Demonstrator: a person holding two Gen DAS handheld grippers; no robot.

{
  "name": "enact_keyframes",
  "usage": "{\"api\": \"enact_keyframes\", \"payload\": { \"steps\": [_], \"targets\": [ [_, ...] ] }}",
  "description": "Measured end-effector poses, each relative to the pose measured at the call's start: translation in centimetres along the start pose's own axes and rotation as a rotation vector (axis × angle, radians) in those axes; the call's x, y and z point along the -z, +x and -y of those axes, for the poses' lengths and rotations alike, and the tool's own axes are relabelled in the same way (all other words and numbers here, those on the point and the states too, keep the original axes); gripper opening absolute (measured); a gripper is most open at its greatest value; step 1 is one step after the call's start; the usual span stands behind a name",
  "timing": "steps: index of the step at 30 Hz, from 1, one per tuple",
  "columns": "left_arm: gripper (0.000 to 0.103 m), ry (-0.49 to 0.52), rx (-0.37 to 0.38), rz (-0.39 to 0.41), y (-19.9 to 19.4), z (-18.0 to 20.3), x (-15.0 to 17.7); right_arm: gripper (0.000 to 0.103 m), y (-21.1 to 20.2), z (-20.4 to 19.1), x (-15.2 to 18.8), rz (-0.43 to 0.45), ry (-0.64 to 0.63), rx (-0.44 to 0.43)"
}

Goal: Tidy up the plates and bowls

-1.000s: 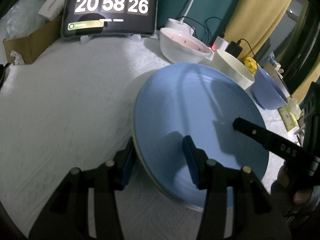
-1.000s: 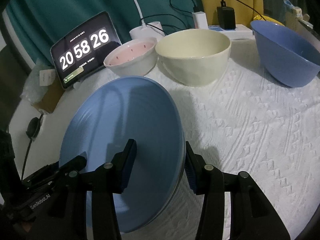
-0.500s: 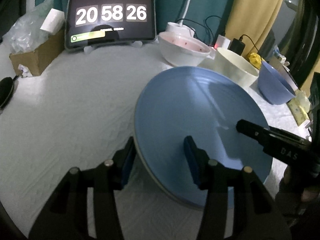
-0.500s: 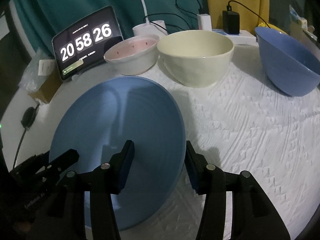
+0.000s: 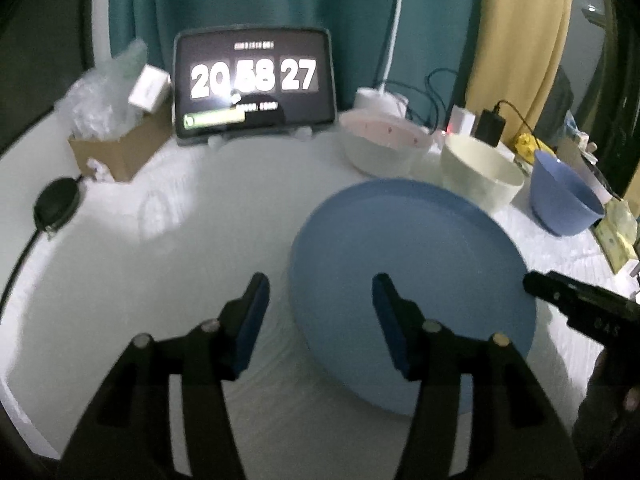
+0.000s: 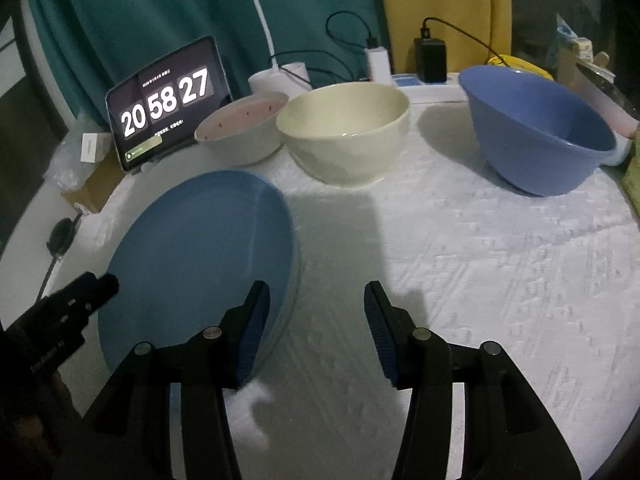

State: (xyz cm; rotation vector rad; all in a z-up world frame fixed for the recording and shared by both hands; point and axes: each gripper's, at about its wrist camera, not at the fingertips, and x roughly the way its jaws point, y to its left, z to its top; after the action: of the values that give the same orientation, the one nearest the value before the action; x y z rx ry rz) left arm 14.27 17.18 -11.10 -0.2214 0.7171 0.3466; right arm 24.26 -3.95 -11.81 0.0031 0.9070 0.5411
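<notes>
A blue plate (image 5: 412, 276) is lying flat on a white-clothed worktop (image 6: 500, 264), with both grippers released beside it.

Going from largest to smallest: the plate is sitting in front of a blue bowl (image 6: 536, 128), a cream bowl (image 6: 344, 132) and a pink-lined bowl (image 6: 240, 132). Only the left wrist view is showing the lamp head at the top and the black puck (image 5: 56, 204) clearly; only the right view is showing the bare cloth right of the plate. The left gripper (image 5: 320, 320) is opening, its jaws straddling the plate's rim without pressing. The right gripper (image 6: 316, 328) is standing open, off the rim it was straddling a second ago. The tablet clock (image 5: 254, 84) is now reading 20 58 27.
</notes>
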Motion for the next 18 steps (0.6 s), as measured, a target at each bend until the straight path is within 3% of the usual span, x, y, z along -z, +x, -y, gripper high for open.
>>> {"api": "enact_keyframes", "payload": {
  "steps": [18],
  "targets": [
    [0.057, 0.075, 0.051, 0.081, -3.2, 6.6, -1.1, 0.052, -4.5, 4.0, 0.2, 0.061, 0.006, -0.005]
  ]
}}
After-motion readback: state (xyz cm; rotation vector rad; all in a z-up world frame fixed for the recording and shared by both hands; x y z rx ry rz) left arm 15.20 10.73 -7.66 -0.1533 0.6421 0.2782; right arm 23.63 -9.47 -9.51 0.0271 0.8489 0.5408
